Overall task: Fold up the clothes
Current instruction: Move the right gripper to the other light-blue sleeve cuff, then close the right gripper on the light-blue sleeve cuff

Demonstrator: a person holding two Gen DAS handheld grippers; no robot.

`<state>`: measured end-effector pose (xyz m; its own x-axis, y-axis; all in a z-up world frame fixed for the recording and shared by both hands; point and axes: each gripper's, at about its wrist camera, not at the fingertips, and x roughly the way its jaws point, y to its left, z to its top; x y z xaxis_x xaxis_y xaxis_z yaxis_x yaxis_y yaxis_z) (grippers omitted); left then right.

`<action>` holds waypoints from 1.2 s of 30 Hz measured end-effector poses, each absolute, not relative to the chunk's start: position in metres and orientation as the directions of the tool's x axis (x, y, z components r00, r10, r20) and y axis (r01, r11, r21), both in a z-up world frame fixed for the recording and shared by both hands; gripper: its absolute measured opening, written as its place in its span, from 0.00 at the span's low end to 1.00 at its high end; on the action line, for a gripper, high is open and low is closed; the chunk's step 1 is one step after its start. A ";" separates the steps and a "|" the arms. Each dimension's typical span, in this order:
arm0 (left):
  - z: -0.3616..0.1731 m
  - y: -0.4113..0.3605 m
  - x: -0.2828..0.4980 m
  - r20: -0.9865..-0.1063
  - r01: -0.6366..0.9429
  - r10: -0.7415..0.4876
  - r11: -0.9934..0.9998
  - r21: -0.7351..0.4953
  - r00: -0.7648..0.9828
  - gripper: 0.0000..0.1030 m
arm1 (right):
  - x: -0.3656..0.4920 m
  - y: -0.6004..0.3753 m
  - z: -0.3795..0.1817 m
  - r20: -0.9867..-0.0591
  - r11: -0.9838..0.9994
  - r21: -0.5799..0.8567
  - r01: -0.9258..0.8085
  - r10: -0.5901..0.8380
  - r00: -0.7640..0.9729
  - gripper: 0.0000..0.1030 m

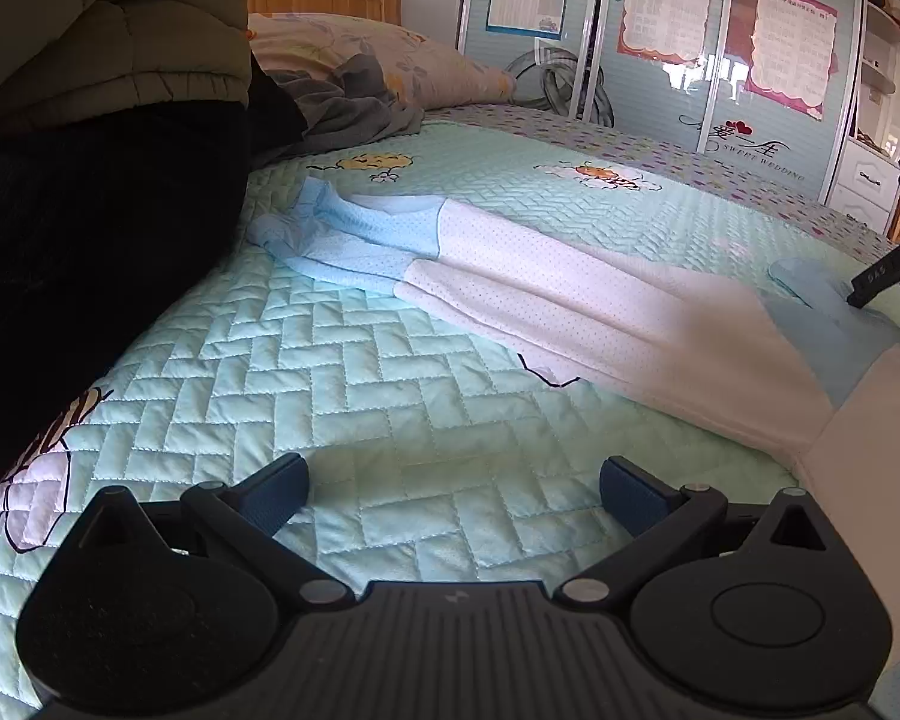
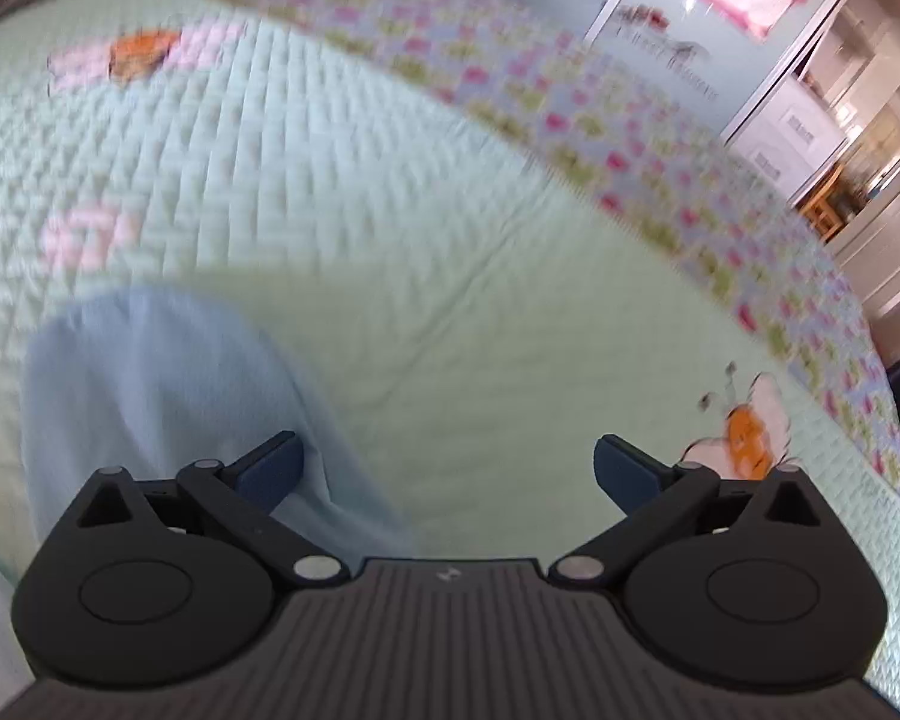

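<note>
On the mint-green quilted bedspread (image 1: 342, 372), the long white-and-pale-blue perforated garment (image 1: 510, 276) lies flat from ten toward three o'clock. The left gripper (image 1: 453, 489) gapes wide, empty, at six o'clock. The right gripper (image 2: 444, 468) likewise spreads wide, empty, beside a pale-blue sleeve (image 2: 150, 384).

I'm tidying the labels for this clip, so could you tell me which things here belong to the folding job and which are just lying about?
Part of the job:
- white and blue garment, laid out on the quilt
- left gripper, open
- right gripper, open, beside a blue sleeve

Just lying about:
- grey clothing
- pillow
- wardrobe posters
</note>
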<state>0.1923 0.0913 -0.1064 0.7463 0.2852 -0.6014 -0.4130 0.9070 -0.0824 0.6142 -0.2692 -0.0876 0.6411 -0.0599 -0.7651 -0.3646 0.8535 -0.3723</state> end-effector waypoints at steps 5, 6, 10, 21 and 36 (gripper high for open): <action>-0.107 0.091 0.193 -0.601 -0.413 0.285 0.907 -0.083 0.747 1.00 | 0.604 -0.252 -0.091 -0.784 0.850 -0.320 -0.420 0.012 0.620 0.28; -0.107 0.091 0.193 -0.601 -0.413 0.285 0.907 -0.083 0.747 1.00 | 0.603 -0.248 -0.089 -0.771 0.845 -0.338 -0.415 0.004 0.636 0.26; -0.107 0.092 0.192 -0.600 -0.413 0.281 0.906 -0.091 0.749 1.00 | 0.602 -0.255 -0.070 -0.705 0.853 -0.332 -0.403 0.060 0.707 0.99; -0.107 0.091 0.193 -0.604 -0.413 0.285 0.907 -0.081 0.745 1.00 | 0.623 -0.269 -0.091 -0.772 0.839 -0.331 -0.431 0.023 0.636 1.00; -0.108 0.092 0.193 -0.601 -0.411 0.278 0.907 -0.092 0.749 1.00 | 0.595 -0.247 -0.093 -0.776 0.802 -0.296 -0.519 0.115 0.620 0.14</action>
<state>0.1926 0.0918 -0.1083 0.7491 0.2780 -0.6013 -0.4108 0.9070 -0.0924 0.5952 -0.2471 -0.0934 0.6201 0.1145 -0.7761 -0.5186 0.8022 -0.2960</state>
